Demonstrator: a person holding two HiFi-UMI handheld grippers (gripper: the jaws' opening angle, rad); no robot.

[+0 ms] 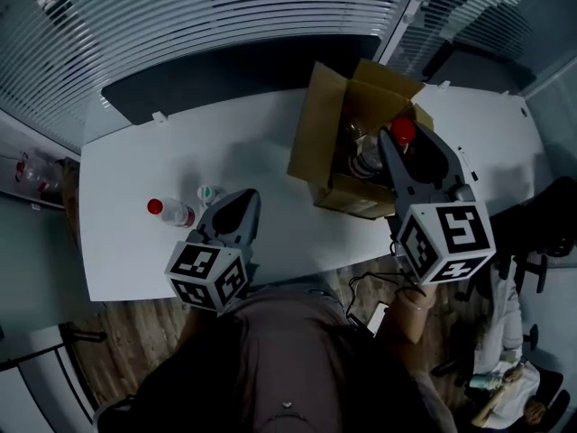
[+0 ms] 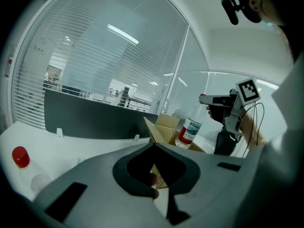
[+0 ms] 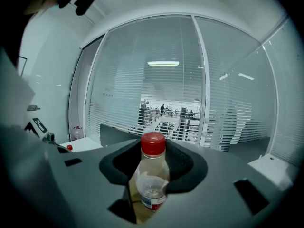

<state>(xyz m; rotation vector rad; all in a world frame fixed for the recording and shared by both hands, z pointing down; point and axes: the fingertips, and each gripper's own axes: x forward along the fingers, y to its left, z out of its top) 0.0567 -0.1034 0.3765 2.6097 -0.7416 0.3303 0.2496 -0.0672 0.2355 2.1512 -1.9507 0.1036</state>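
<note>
Right gripper: jaws clamped on red-capped bottle just below the cap, upright over open cardboard box on white surface. Left gripper: jaws together, empty, near second bottle. Handling advice: firm grip, bottle vertical, clear of flaps.

Grey left gripper, right gripper (black-and-white marker cubes).
</note>
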